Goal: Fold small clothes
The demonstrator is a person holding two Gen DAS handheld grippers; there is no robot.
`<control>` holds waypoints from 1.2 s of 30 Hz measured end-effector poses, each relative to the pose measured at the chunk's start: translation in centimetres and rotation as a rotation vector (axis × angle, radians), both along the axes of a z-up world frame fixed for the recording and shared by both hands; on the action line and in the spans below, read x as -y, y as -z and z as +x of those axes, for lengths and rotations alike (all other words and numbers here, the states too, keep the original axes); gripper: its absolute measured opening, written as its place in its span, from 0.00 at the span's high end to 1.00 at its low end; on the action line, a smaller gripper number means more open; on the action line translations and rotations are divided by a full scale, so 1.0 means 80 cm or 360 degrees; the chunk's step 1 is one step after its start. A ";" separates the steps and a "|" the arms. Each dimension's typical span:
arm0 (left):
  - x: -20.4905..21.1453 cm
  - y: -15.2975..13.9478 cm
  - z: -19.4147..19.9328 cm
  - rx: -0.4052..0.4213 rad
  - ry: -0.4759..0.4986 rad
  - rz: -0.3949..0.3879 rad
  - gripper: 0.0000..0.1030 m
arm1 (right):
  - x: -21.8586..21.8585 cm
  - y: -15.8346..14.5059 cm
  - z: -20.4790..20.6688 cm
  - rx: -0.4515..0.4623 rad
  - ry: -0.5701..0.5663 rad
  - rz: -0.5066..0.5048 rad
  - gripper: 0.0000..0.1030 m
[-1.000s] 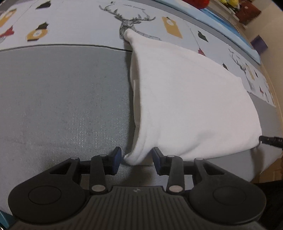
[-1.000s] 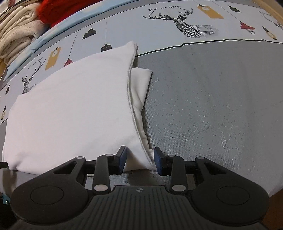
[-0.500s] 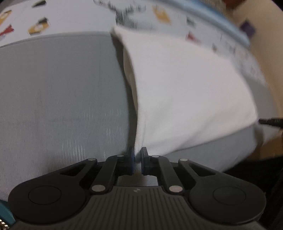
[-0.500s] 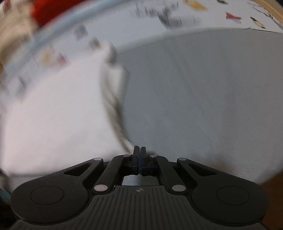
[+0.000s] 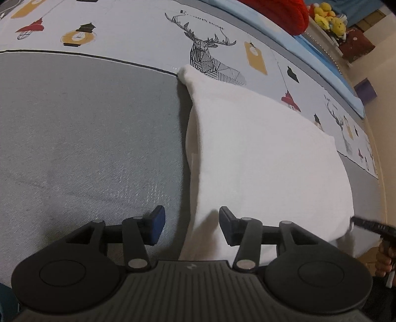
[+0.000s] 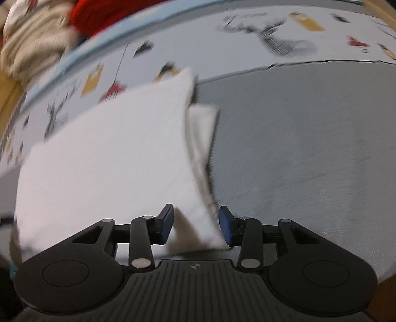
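Note:
A white folded garment [image 5: 259, 153] lies flat on the grey bed cover [image 5: 86, 148]. My left gripper [image 5: 191, 226] is open, its jaws standing either side of the garment's near left corner. In the right wrist view the garment [image 6: 106, 161] lies to the left, with a folded part sticking out at its right edge. My right gripper [image 6: 195, 226] is open around the garment's near right corner. The right gripper's finger [image 5: 368, 224] shows at the far right of the left wrist view, touching the garment's other corner. The right wrist view is blurred.
The printed sheet with deer and lanterns [image 5: 210, 54] lies beyond the garment. A red cloth [image 5: 279, 12] and yellow toys [image 5: 329, 17] sit at the far edge. Beige and red clothes [image 6: 37, 37] are piled at the back left. The bed's near edge [image 6: 371, 280] runs close below the grippers.
Both grippers shut on the garment's near corners half a second ago and pulled it; now both have opened and the garment lies flat again, a little nearer the bed edge.

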State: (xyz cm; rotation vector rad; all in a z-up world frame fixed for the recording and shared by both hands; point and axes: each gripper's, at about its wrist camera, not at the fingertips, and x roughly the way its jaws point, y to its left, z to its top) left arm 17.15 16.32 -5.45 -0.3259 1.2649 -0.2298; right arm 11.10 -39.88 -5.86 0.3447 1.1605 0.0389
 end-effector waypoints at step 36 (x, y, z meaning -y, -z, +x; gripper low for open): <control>0.064 0.049 0.070 -0.0172 -0.0048 0.0071 0.38 | -0.054 0.009 0.033 0.0043 -0.0057 -0.0376 0.71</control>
